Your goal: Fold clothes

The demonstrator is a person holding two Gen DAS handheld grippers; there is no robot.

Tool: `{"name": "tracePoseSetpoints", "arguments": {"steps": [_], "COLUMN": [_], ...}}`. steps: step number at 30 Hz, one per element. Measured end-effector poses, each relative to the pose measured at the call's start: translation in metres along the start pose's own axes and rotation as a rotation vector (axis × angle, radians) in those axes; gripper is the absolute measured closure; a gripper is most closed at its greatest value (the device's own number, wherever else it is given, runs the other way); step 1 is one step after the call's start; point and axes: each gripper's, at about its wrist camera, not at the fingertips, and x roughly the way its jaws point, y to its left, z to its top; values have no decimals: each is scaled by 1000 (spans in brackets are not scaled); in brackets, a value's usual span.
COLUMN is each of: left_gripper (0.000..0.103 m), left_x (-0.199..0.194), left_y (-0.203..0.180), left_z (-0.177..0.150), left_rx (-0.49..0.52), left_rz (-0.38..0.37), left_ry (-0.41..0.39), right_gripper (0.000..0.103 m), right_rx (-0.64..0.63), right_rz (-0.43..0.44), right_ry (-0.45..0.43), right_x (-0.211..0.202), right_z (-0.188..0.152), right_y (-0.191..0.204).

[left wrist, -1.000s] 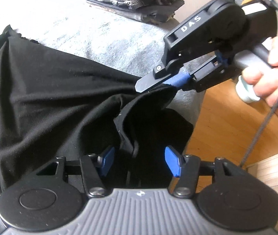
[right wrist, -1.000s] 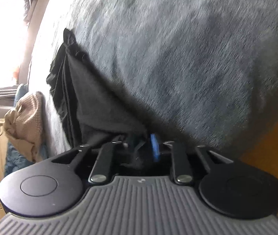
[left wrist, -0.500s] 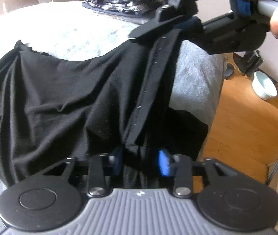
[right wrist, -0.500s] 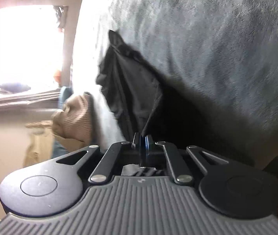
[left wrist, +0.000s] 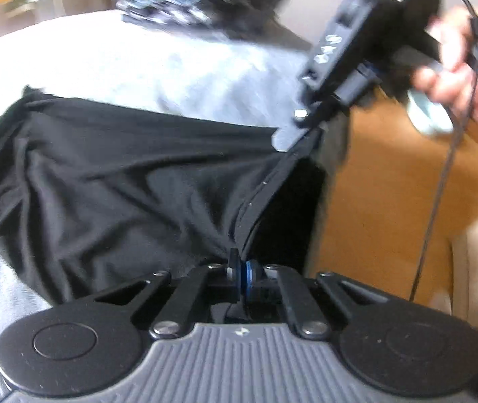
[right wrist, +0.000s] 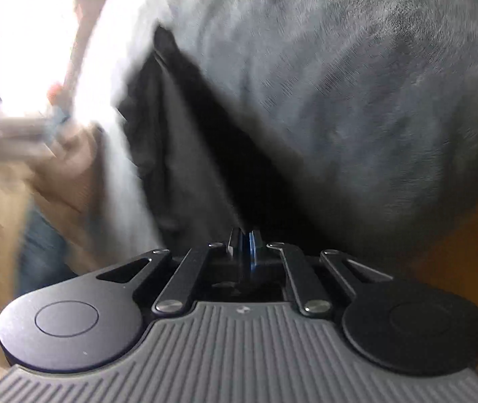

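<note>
The black jersey garment point(left wrist: 111, 181) is spread on the grey fleece-covered bed point(left wrist: 158, 63), one hem pinched between closed left tongs point(left wrist: 240, 270) and closed right tongs point(left wrist: 301, 134). The hem should be kept taut and level while being carried across, so that creases are avoided.

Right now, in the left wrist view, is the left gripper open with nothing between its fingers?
No, the left gripper is shut on the hem of the black garment, which runs up to the right gripper.

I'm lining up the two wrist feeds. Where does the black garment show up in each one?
Left wrist: black garment spreads across the left and centre, its hem running from the left claw up to the right claw.
Right wrist: a dark band left of centre, ending in that claw.
Shared landmark: grey blanket.
</note>
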Motion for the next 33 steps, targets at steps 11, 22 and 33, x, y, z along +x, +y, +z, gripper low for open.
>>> {"name": "tracePoseSetpoints", "arguments": {"steps": [11,22,33], "left_gripper": [100,66,54], "left_x": [9,22,-41], "left_y": [-16,-4,27], "left_z": [10,-5,-65], "left_rx": [113,-94,-496], "left_rz": [-58,-161,-154], "left_ry": [28,67,17], "right_gripper": [101,100,78], "right_rx": [-393,-501,-466], "right_rz": [-329,-450,-446], "right_ry": [23,48,44], "right_x": [21,48,36], "right_z": [-16,-25,-20], "right_y": [32,21,8]}}
